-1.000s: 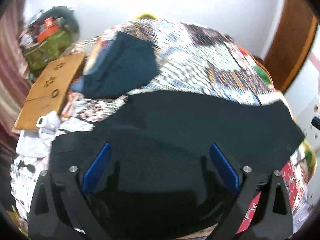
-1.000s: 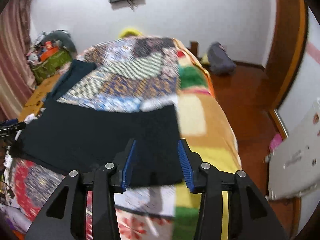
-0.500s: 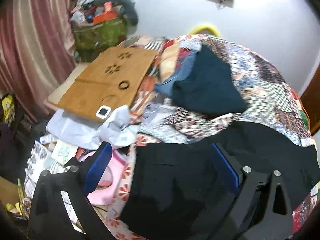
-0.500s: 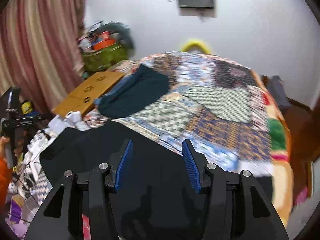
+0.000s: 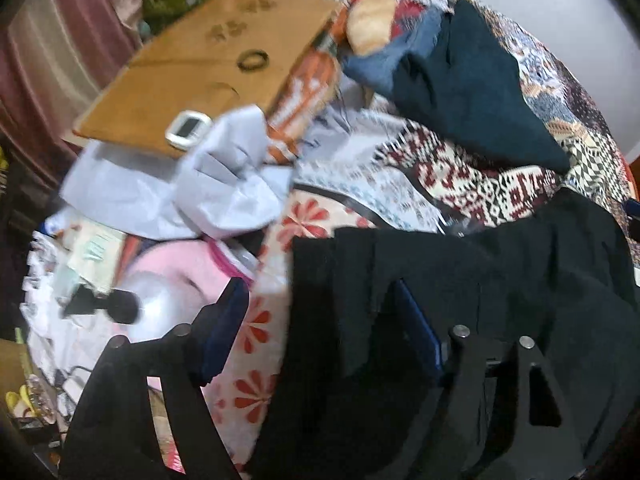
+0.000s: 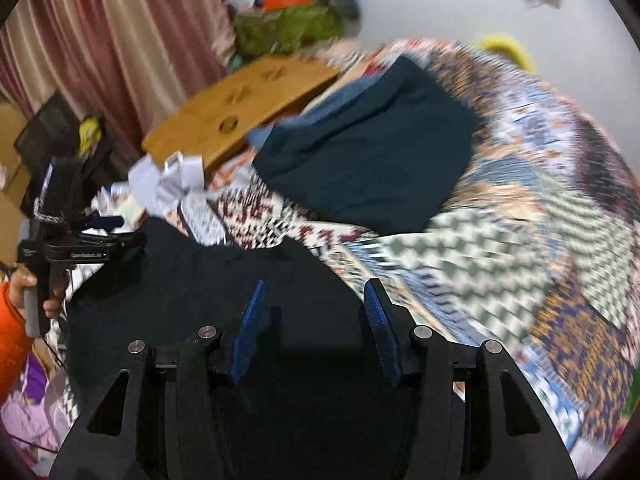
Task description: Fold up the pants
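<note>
Black pants (image 6: 208, 280): spread flat on the near part of the patchwork bed (image 6: 500, 240). Left claw (image 5: 320, 316): wide open over the pants' left edge, holding nothing. Right claw (image 6: 314, 312): open above the pants, empty. Dark teal garment (image 6: 372, 152): farther back. Wooden board (image 5: 208, 64): far left.

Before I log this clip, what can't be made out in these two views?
- Left wrist view: the near end of the black pants is hidden behind the open left gripper.
- Right wrist view: the patchwork quilt is smeared by motion blur, so its pattern is unreadable.
- Right wrist view: the pants' lower edge is covered by the open right gripper.
</note>
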Demonstrator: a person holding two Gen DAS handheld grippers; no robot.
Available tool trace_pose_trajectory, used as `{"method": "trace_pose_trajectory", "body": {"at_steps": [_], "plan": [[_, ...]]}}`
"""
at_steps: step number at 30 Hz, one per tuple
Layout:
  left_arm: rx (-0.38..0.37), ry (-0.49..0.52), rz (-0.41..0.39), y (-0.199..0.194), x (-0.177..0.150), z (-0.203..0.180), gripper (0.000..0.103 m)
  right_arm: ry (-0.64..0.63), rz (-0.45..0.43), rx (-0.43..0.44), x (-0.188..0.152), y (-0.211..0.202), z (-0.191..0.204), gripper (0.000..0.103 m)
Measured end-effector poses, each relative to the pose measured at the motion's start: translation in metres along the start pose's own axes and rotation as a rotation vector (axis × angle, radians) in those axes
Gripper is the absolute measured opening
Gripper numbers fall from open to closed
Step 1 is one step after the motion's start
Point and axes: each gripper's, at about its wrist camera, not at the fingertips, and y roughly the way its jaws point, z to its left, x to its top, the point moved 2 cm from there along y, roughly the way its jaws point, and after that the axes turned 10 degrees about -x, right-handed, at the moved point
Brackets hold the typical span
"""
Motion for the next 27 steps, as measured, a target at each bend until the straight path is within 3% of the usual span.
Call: {"method": "trace_pose_trajectory", "body": {"at_steps": [3,6,7,9,13,14,15,16,17,19,20,24,27], "plan": [[-0.031,0.032,0.011,0.006,0.001,-0.008,0.075,-0.056,0.074,0.008,0.012,0.036,0.014,0.047],[-0.054,0.086,0.025,0.009,0.002,-0.021,0.063,-0.080,0.126,0.005,0.021,0.063,0.021,0.046],[-0.059,0.098,0.030,0.010,0.003,-0.024,0.056,-0.076,0.138,0.013,0.023,0.068,0.022,0.044],[-0.045,0.136,0.025,0.010,0.003,-0.031,0.053,-0.067,0.155,0.027,0.026,0.076,0.022,0.022],[0.003,0.167,-0.006,0.010,0.005,-0.030,0.034,-0.105,0.160,0.029,0.024,0.078,0.024,0.013],[0.085,0.184,-0.032,0.008,0.005,-0.028,0.027,-0.122,0.151,0.018,0.023,0.077,0.025,0.011],[0.155,0.196,-0.049,0.007,0.004,-0.026,0.026,-0.125,0.148,0.013,0.023,0.077,0.025,0.011],[0.261,0.183,-0.064,0.009,0.002,-0.019,0.006,-0.125,0.146,0.008,0.022,0.077,0.025,0.010],[0.337,0.166,-0.047,0.014,0.000,-0.011,0.001,-0.124,0.139,-0.006,0.021,0.077,0.024,0.010],[0.325,0.107,0.044,0.032,-0.009,0.014,0.001,-0.117,0.133,-0.019,0.020,0.078,0.023,0.010],[0.324,0.076,0.054,0.033,-0.012,0.022,0.001,-0.112,0.133,-0.024,0.020,0.079,0.022,0.010],[0.214,0.016,-0.008,0.001,-0.021,0.036,0.004,-0.108,0.106,-0.047,0.022,0.071,0.022,0.011],[0.183,0.027,-0.086,-0.035,-0.022,0.029,0.019,-0.048,0.068,-0.051,0.022,0.052,0.016,0.011]]}}
